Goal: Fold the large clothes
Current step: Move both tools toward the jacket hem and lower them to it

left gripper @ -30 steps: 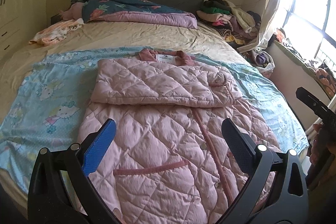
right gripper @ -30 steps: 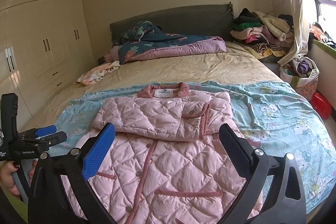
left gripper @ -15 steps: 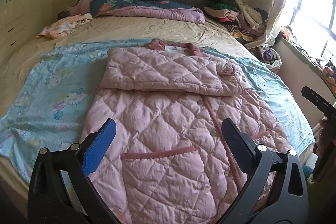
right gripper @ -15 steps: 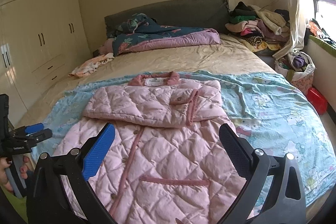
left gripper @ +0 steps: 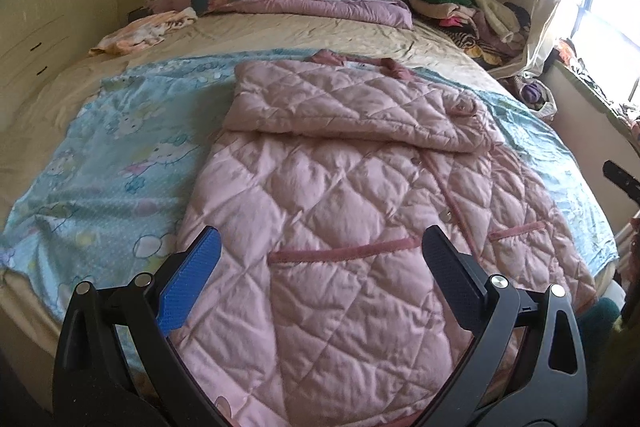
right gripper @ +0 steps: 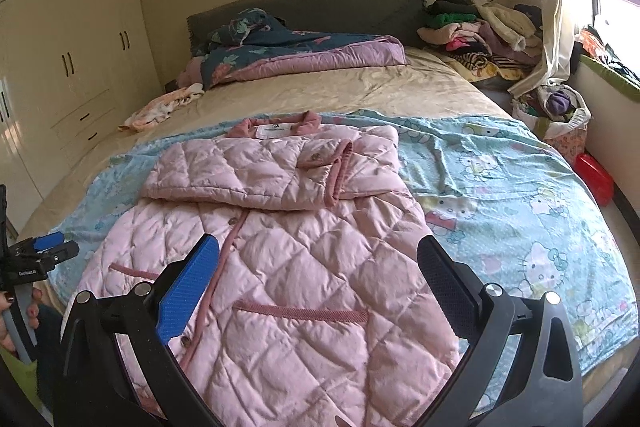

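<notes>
Already the pink quilted padded coat (right gripper: 276, 247) lay front-up on the pale blue cartoon-print sheet (right gripper: 500, 195) spread over the wide bed (right gripper: 360, 87), with both sleeves folded across its chest into a band just below the collar. That much seemed done; the long lower body, pockets showing, was unfolded, its hem at the near edge of the bed. Bringing the hem up toward the collar appeared to be what remained. The left gripper (left gripper: 320, 267) and the right gripper (right gripper: 318, 267) hovered over the lower part of the coat, fingers spread wide apart, holding nothing.
</notes>
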